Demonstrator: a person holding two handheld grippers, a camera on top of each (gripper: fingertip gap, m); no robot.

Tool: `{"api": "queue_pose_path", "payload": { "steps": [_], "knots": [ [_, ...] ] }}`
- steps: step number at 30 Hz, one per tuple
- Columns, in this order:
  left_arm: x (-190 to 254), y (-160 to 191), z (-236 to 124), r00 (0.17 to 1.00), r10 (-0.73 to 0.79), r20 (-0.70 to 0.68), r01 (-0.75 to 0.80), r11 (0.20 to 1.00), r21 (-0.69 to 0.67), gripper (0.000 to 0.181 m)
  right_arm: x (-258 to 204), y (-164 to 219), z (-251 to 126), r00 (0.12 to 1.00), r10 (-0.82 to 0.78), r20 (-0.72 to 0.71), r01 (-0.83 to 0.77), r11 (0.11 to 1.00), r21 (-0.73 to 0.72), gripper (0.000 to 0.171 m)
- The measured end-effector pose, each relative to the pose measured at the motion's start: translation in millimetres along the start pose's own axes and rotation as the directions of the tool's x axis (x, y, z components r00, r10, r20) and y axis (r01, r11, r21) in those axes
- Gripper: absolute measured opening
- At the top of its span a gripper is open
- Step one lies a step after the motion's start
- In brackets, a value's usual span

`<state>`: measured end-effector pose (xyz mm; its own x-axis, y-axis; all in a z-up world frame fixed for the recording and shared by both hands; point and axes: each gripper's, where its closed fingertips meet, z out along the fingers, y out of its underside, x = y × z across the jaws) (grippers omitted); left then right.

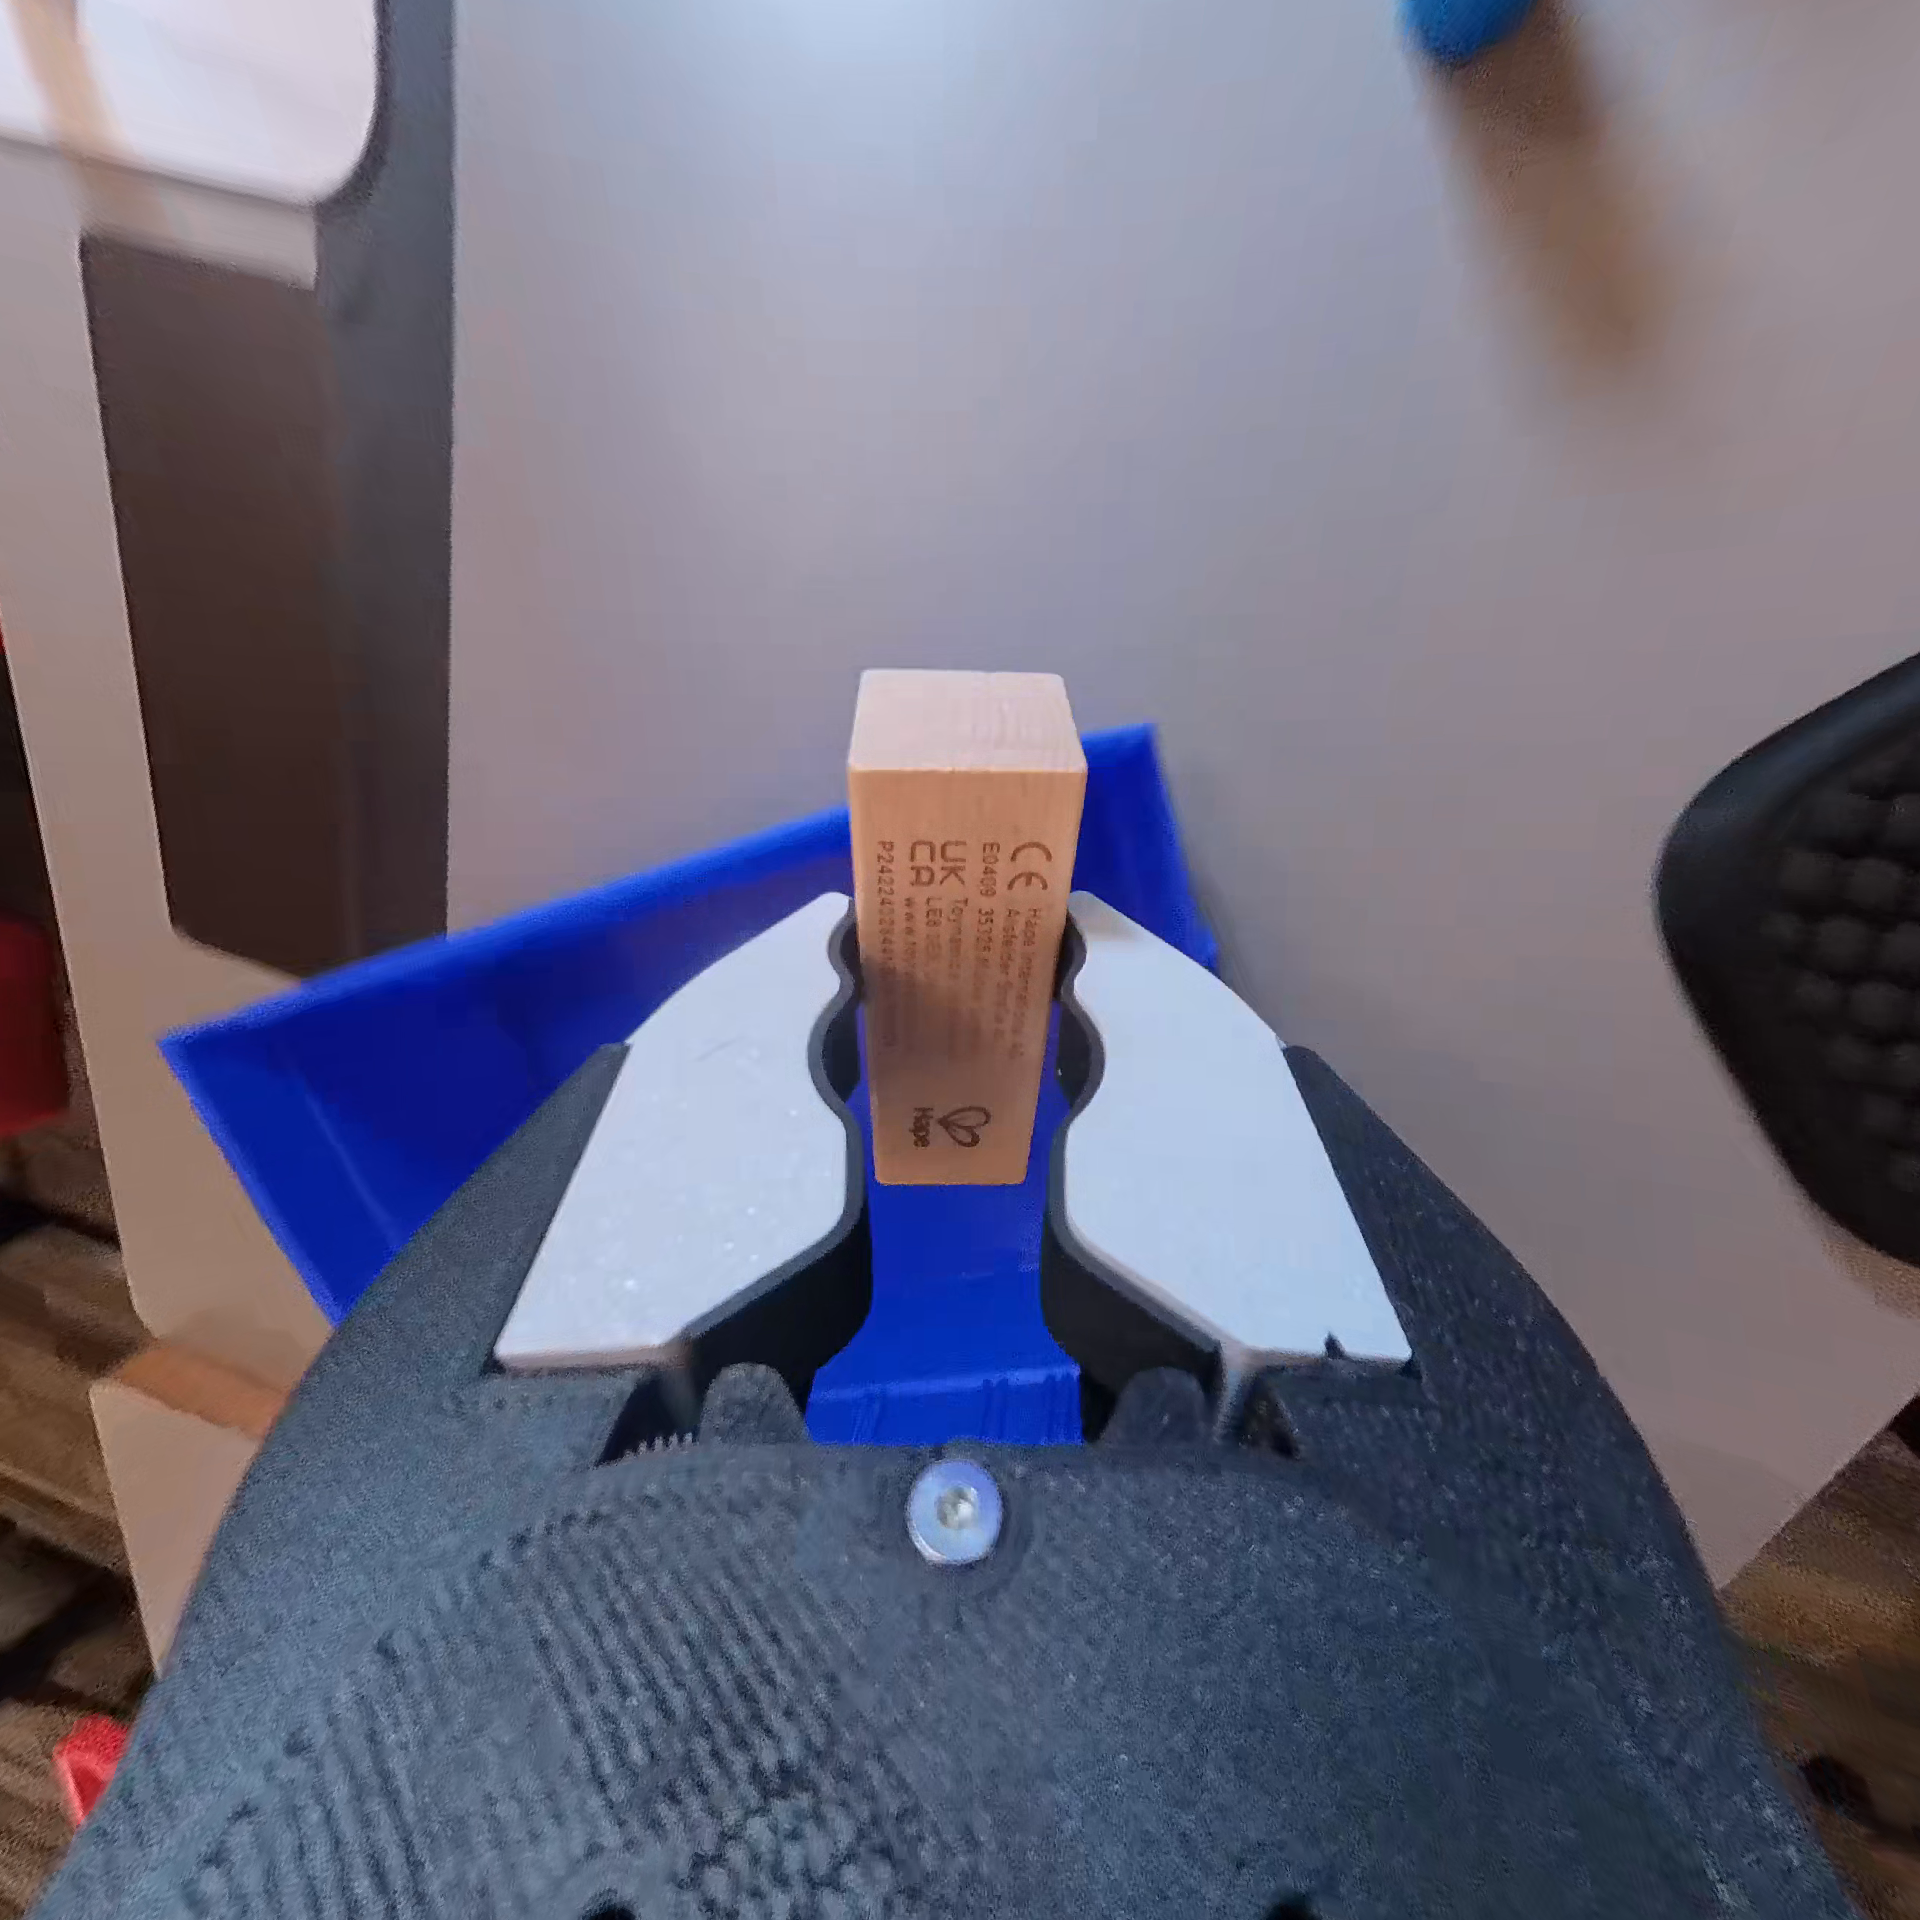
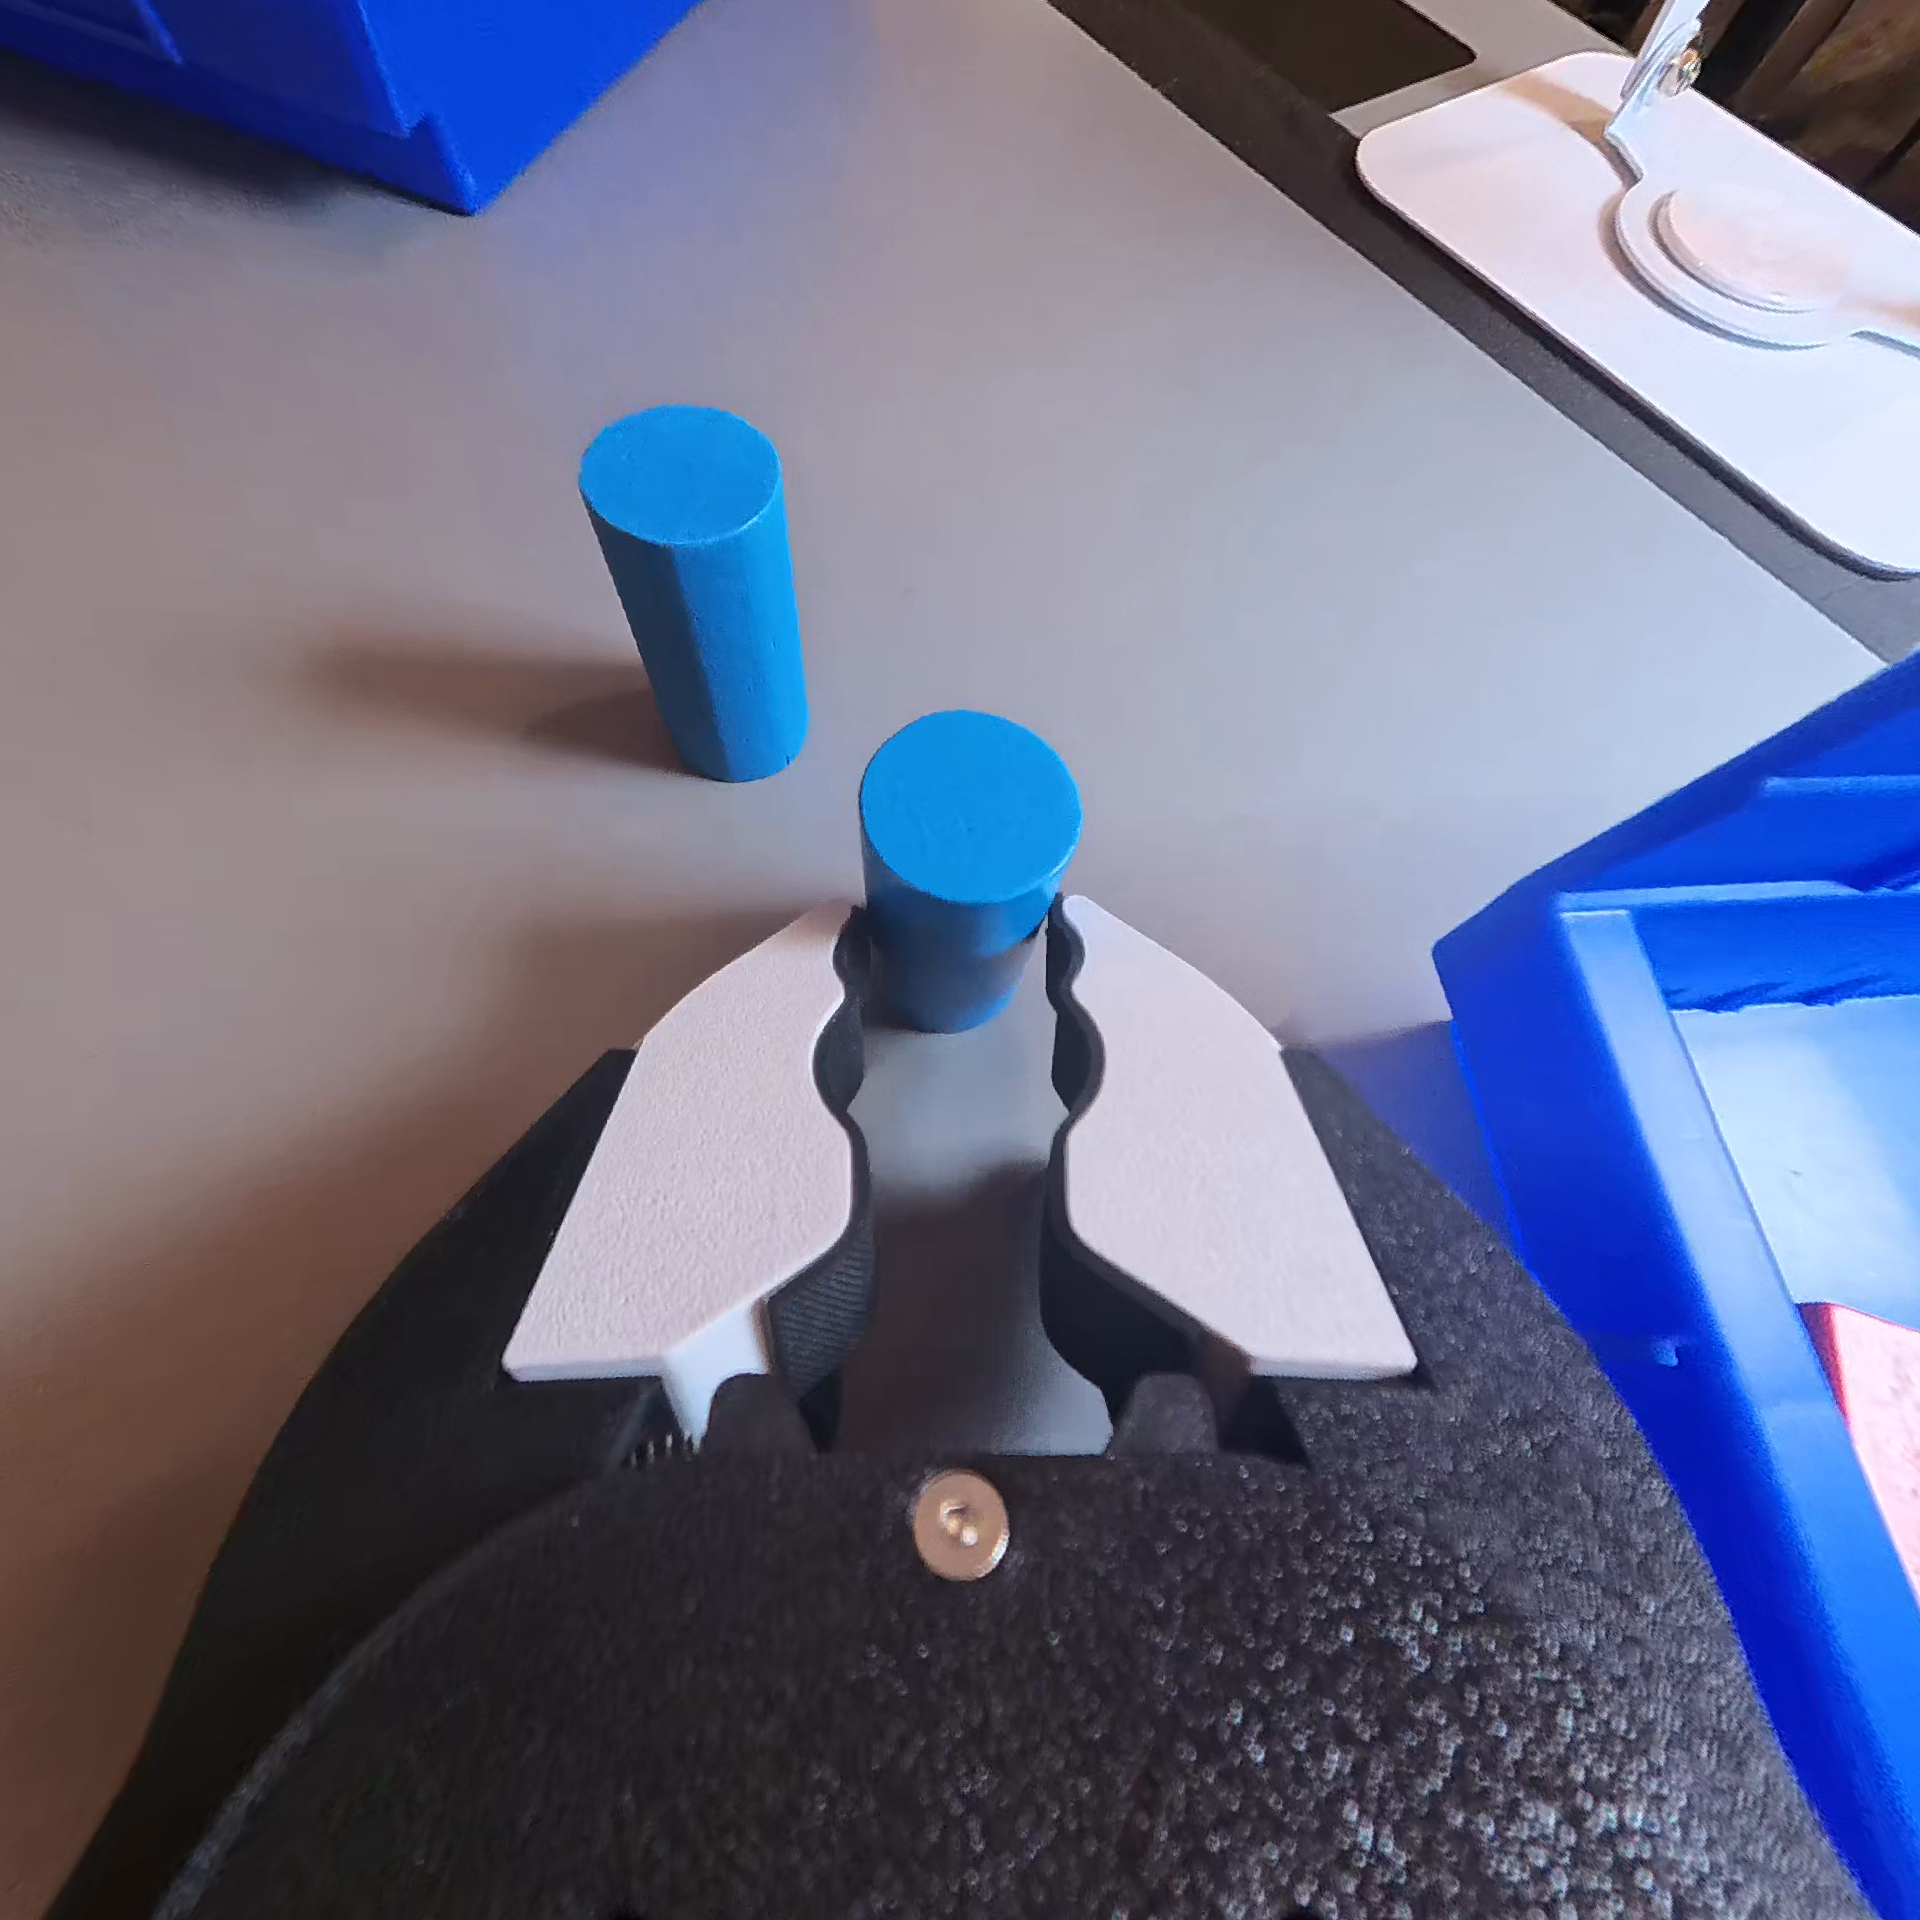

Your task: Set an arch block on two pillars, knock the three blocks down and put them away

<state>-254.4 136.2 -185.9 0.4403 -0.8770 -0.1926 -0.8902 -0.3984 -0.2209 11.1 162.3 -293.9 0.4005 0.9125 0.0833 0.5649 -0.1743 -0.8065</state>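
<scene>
Two blue cylindrical pillars appear in the right wrist view. Near pillar [image 2: 961, 868] stands upright on the grey table [image 2: 1143, 520], long axis vertical, round end face up. Right gripper [image 2: 951, 920] clasps it between its fingertips, with the grey fingers [image 2: 717, 1132] against its sides. Far pillar [image 2: 696, 597] stands upright and free, near the first but not touching it, beyond and to the left.

One natural-wood block [image 1: 961, 935] is held in the left gripper [image 1: 961, 925], jaws closed narrowly on its two sides. Its long axis runs forward along the fingers, with one square end pointing away from the camera; the printed face is turned up. From this angle, its arch cut-out cannot be seen. Block and gripper hang over a blue bin [image 1: 436, 1070] on the table.

Another blue bin [image 2: 1621, 1195] sits just right of the right gripper, and a blue bin corner [image 2: 416, 94] lies at top left. A white base plate [image 2: 1621, 312] rests at the far right edge. A black mesh chair [image 1: 1829, 987] stands at right in the left wrist view.
</scene>
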Motion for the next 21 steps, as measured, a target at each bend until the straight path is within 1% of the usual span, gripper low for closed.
{"api": "queue_pose_path", "payload": {
  "steps": [2, 4, 8, 12, 16, 21],
  "knots": [
    [20.1, -31.7, 0.1, 0.997, 0.076, -0.032, -0.075, 0.997, 0.028, 0.034, -0.7, 1.7, 0.0, 1.0, 0.011, 0.009, -0.011, 1.0, -0.003, 0.043],
    [39.2, -64.1, 3.1, 0.987, 0.15, -0.059, -0.147, 0.988, 0.052, 0.034, -1.3, -1.0, -5.8, 1.0, 0.025, 0.014, -0.025, 1.0, 0.016, 0.05],
    [68.2, -118.1, 18.3, 0.962, 0.25, -0.111, -0.246, 0.968, 0.047, 0.035, 1.9, -9.5, -35.2, 0.999, 0.049, -0.011, -0.048, 0.995, 0.091, 0.054],
    [82.9, -162.4, 40.4, 0.954, 0.282, -0.098, -0.281, 0.959, 0.031, 0.035, 15.3, -12.1, -65.8, 0.995, 0.082, -0.063, -0.071, 0.983, 0.167, 0.053],
    [93.5, -187.6, 54.2, 0.949, 0.298, -0.103, -0.299, 0.954, 0.004, 0.035, 27.8, -9.8, -85.3, 0.988, 0.137, -0.074, -0.117, 0.967, 0.227, 0.052],
    [94.9, -201.4, 61.7, 0.946, 0.302, -0.12, -0.306, 0.952, -0.016, 0.035, 34.0, -10.4, -92.3, 0.984, 0.147, -0.099, -0.119, 0.961, 0.25, 0.051]
  ]
}}
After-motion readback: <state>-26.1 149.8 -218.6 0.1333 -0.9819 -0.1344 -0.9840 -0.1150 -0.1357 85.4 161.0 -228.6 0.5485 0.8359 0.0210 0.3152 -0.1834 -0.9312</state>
